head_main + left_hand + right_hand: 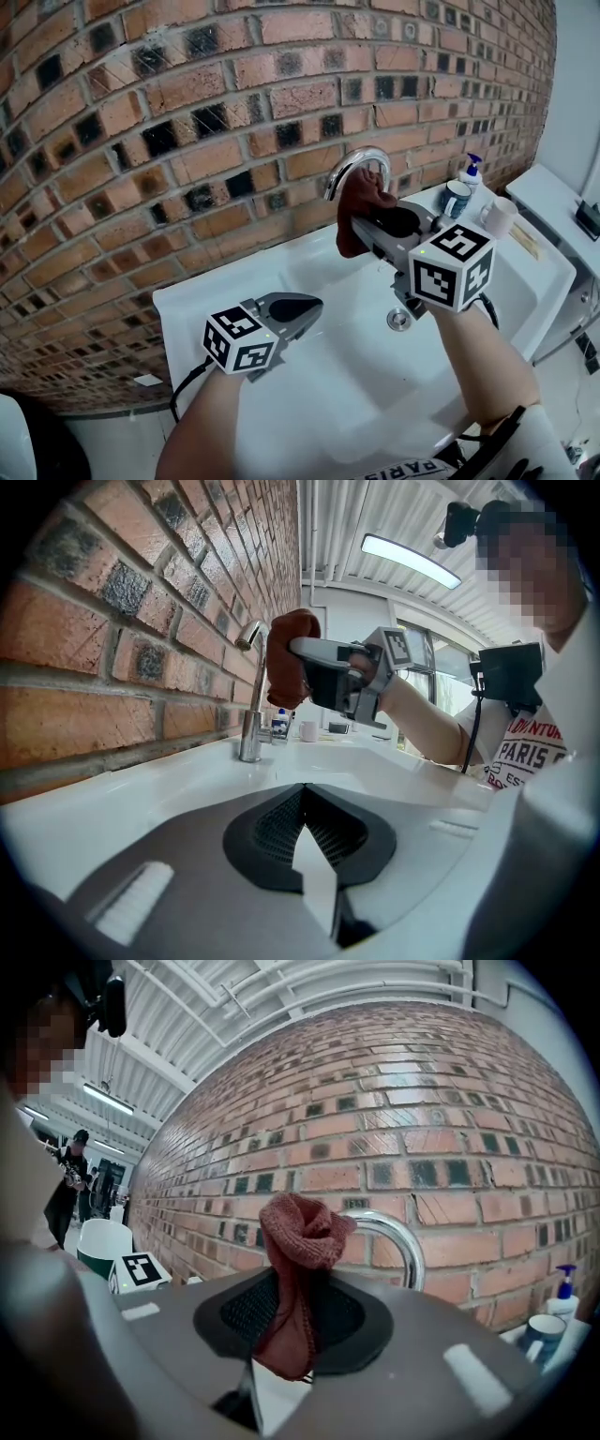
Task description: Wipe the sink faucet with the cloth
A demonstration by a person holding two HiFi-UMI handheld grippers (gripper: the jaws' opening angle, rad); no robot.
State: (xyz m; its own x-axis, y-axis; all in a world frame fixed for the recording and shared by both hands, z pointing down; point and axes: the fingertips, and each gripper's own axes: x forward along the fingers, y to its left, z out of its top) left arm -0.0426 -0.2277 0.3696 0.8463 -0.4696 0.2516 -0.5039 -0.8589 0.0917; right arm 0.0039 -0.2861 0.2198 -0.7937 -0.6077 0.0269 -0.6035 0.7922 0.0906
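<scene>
We see plenty of open room over the white sink (309, 375) bowl. The brick wall (187, 112) stands close behind the faucet (354, 165), so it is tight there. Our right gripper (360, 227), pinching the cloth (366, 190), fills the front of the faucet. A soap bottle (472, 172), blue cup (457, 199) and white mug (499, 217) crowd the counter's right end.

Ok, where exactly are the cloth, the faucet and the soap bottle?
cloth (298, 1230), right gripper view, on its bunched upper part.
faucet (354, 161), head view, on top of the curved spout.
soap bottle (471, 176), head view, on its white body.
</scene>
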